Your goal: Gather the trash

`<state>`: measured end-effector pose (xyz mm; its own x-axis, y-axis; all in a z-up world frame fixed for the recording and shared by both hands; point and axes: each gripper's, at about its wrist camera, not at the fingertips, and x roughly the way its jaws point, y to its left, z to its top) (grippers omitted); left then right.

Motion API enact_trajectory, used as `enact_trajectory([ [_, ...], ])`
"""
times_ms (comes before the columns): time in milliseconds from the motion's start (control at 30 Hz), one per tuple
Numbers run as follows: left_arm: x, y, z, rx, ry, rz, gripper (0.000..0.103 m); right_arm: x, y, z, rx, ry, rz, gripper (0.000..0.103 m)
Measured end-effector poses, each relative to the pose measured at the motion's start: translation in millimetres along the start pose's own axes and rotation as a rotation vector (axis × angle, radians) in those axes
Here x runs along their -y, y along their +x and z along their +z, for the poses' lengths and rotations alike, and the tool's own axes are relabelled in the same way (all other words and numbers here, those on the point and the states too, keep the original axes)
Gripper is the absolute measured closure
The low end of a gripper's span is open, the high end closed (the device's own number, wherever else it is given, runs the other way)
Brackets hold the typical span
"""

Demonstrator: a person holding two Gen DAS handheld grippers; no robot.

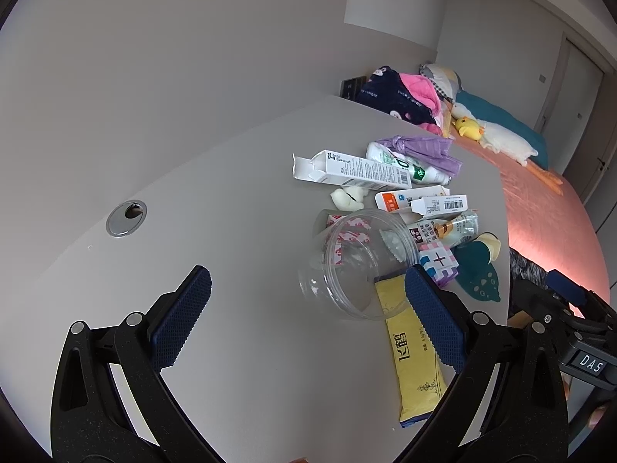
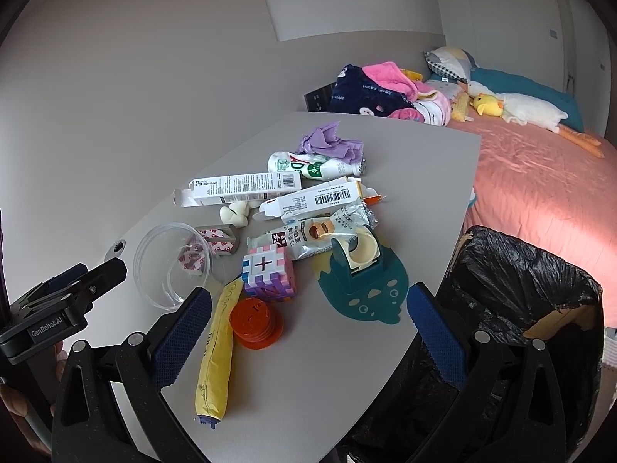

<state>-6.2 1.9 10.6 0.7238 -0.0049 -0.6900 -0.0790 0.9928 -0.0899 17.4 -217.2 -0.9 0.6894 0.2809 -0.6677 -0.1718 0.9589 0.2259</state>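
Both the left gripper (image 1: 308,293) and right gripper (image 2: 308,308) are hovering with fingers spread over the littered worktop (image 2: 316,366), likely choosing a first piece, perhaps the yellow sachet (image 2: 216,359), for the bin (image 2: 540,270).

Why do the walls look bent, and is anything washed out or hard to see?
Both views: fisheye lenses curve the walls and darken the corners. Right wrist view: the pink bed glows in bright light, and the black bin bag hides its inside. Left wrist view: the clear jar shows faint reflections.
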Motion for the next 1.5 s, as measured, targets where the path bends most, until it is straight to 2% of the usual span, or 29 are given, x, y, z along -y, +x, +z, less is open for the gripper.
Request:
enact_trajectory([
  [1100,1.8,1.1,-0.8,-0.007,0.008,-0.004,0.006,1.6,1.5,-0.6,-0.007,0.004,-0.002,0.002],
  [1500,0.4,13.8,-1.7,-0.026,0.009,0.007,0.006,15.0,16.3,-1.1,-0.018,0.009,-0.015,0.002],
])
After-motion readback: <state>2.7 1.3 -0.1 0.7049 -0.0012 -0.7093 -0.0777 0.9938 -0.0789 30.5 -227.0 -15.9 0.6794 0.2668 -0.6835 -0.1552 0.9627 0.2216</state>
